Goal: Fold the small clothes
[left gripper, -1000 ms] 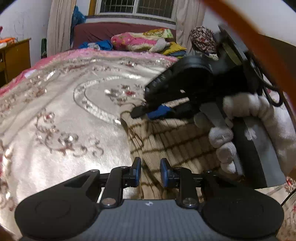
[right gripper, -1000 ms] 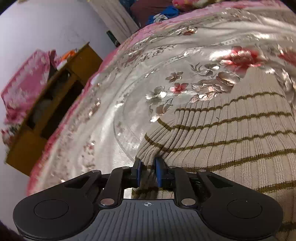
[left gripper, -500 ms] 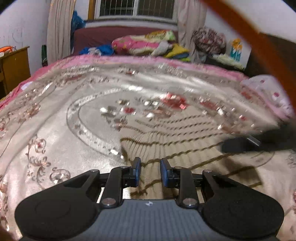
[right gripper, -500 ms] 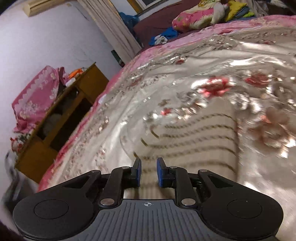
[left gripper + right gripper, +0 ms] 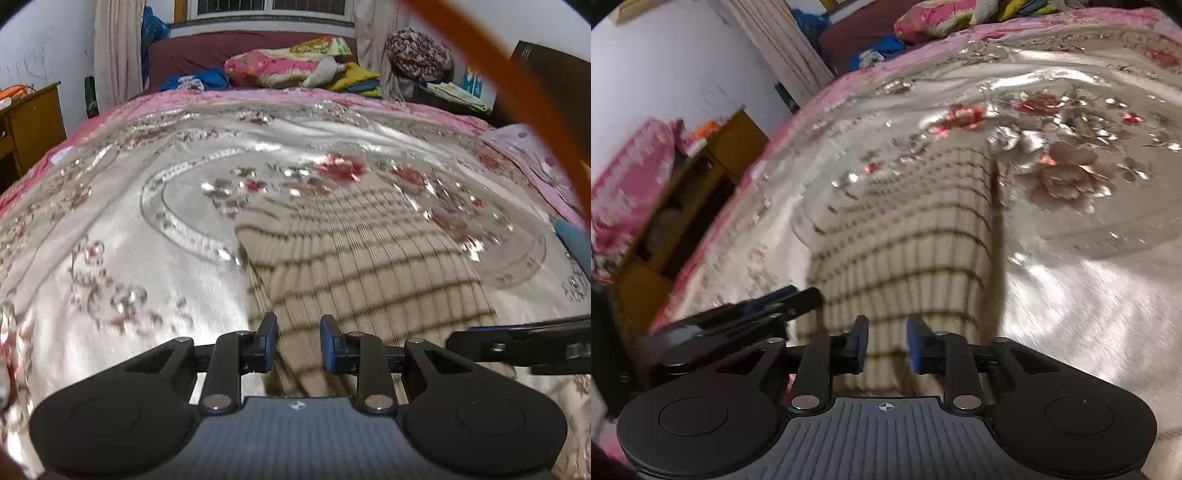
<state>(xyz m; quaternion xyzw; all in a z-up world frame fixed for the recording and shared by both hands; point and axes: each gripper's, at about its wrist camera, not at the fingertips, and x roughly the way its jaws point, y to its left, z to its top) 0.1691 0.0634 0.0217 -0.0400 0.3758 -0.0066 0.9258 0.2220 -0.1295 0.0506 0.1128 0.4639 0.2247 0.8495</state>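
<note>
Floral bedspread (image 5: pixel 147 280), striped knit garment (image 5: pixel 369 266), no legible writing

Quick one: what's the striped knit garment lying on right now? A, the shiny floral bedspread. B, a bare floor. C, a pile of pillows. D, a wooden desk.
A: the striped knit garment lies flat on the shiny floral bedspread, which shows around it in both wrist views.

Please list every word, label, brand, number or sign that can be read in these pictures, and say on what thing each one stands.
No readable words or numbers.
Left gripper body: a small pale mark, too small to read.
Right gripper body: a crosshair sign, no letters.
White wall: faint scribbles, not readable.
Striped garment: no label visible.
</note>
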